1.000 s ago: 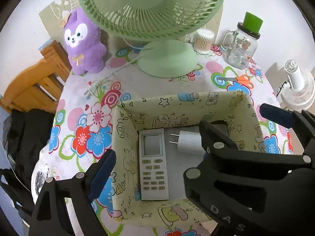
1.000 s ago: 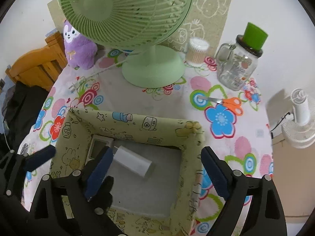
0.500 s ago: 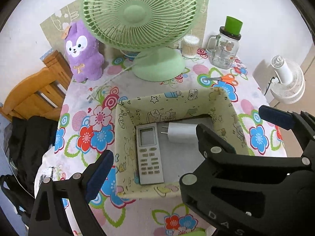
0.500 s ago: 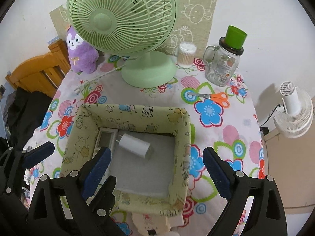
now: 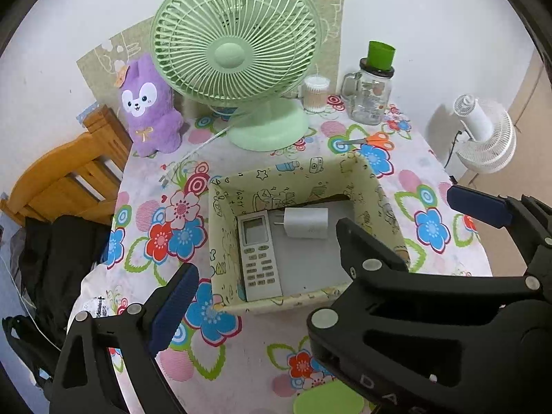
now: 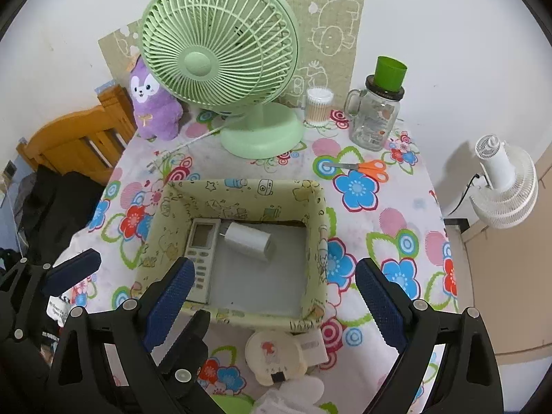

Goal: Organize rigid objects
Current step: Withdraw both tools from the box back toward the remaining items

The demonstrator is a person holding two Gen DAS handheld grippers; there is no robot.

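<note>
A yellow-green fabric box (image 5: 220, 241) (image 6: 315, 241) sits mid-table. Inside lie a white remote control (image 5: 258, 255) (image 6: 201, 241) and a white plug adapter (image 5: 305, 222) (image 6: 248, 241). My left gripper (image 5: 321, 252) is open and empty, above the box's near side. My right gripper (image 6: 276, 293) is open and empty, above the box's near edge. A round cream case (image 6: 276, 355) and a small white card (image 6: 312, 343) lie on the table just in front of the box. Orange scissors (image 5: 371, 139) (image 6: 365, 167) lie behind the box at the right.
A green desk fan (image 5: 238, 51) (image 6: 220, 45), a purple plush (image 5: 148, 110) (image 6: 153, 103), a cotton swab jar (image 6: 319, 105) and a glass jar with a green cup (image 5: 372, 93) (image 6: 379, 110) stand at the back. A wooden chair (image 5: 65, 179) is left. A white fan (image 6: 503, 186) is right.
Both grippers have pulled back and up from the box, so more of the table shows. The cream case and card have come into the right wrist view.
</note>
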